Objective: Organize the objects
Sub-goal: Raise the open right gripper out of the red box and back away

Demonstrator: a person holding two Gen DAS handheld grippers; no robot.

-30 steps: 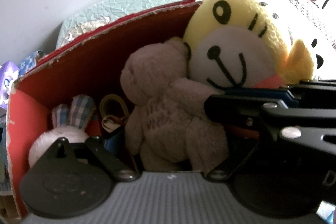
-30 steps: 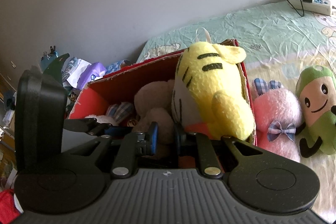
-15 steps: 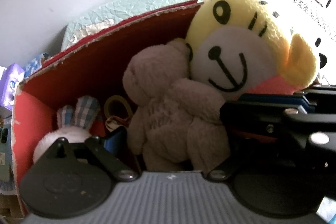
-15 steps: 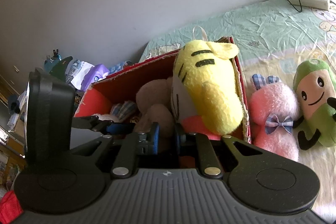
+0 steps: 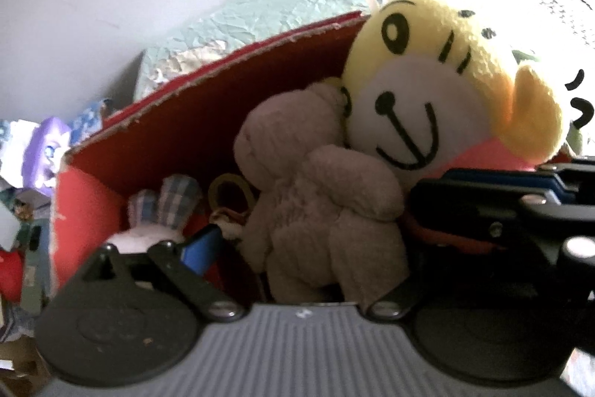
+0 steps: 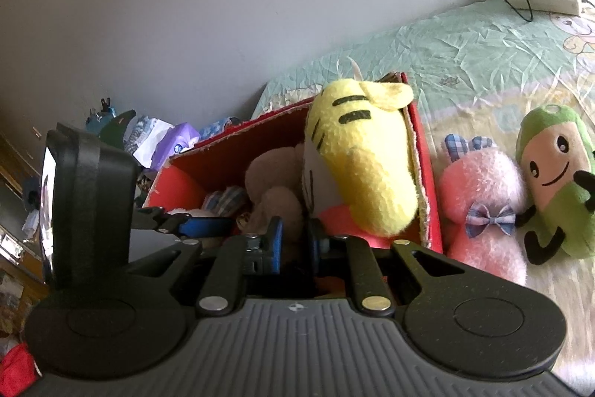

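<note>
The brown teddy bear (image 5: 319,181) looks light, soft, compressible; best pinched at a limb; left tool (image 5: 297,248) spread around it; right tool (image 6: 293,240) nearly pressed together, seemingly empty.

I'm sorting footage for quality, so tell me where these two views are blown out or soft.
Left wrist view: daylight blows out the right edge beside the yellow tiger plush, and the frame is slightly soft. Right wrist view: evenly lit and sharper; only the bedsheet shows mild sheen, and the fisheye bends the edges.

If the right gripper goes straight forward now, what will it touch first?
Most likely the brown bear in the red box; it lies just beyond the right gripper, though depth is unclear.
</note>
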